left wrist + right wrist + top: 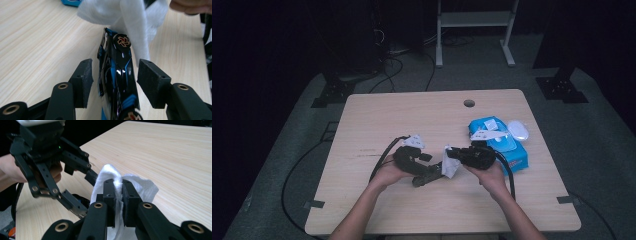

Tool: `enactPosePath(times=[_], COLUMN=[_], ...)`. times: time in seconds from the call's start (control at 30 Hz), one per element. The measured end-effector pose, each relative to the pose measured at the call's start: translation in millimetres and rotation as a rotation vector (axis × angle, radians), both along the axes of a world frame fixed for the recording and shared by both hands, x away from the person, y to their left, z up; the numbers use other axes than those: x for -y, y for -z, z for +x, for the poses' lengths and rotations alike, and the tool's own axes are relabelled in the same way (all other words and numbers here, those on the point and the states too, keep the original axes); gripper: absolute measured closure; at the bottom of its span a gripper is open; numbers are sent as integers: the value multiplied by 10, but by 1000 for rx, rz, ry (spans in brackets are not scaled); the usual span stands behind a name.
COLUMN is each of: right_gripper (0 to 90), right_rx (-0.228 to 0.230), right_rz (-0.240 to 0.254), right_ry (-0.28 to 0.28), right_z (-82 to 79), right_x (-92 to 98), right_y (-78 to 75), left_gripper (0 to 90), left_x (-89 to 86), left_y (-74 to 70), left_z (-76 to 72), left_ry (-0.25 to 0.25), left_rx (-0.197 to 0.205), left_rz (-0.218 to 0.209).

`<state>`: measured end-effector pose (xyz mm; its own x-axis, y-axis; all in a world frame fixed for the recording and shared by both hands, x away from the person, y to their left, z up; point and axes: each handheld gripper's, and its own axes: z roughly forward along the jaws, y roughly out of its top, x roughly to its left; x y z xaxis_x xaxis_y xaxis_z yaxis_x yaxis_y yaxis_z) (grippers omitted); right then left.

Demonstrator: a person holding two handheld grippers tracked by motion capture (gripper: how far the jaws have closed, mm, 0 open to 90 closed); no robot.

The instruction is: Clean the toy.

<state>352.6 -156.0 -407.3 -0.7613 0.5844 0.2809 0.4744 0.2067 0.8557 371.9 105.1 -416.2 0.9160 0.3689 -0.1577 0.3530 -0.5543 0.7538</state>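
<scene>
Pale wood tabletop (377,120) carries your work: your right hand-held gripper (119,195) pinches a soft, limp white wipe (140,185). Your left hand-held gripper (113,82) stands spread around a glossy black-and-blue toy car (119,75), pads apart from it. It's light, stiff, slippery; clamp across its flanks.

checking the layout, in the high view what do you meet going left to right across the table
left gripper → white wipe → right gripper → blue wipes pack
</scene>
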Motion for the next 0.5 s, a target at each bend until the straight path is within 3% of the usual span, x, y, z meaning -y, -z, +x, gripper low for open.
enactPosePath(times=[0.2, 0.37, 0.43, 0.5], right_gripper=[825, 824, 825, 825], right_rx=[-41, -66, -75, -83], right_rz=[-36, -58, -69, -74], right_ry=[-24, -30, -34, -38], right_z=[60, 98, 104, 104], right_x=[-119, -163, -171, -173], right_y=[97, 163, 190, 209], left_gripper=[428, 413, 402, 400], left_x=[-145, -178, -189, -191], left_y=[-3, 106, 131, 137], left_z=[16, 27, 37, 37], left_ry=[-33, -43, -47, -48], left_rx=[-25, -64, -89, -91], left_rz=[-37, -42, -63, -65])
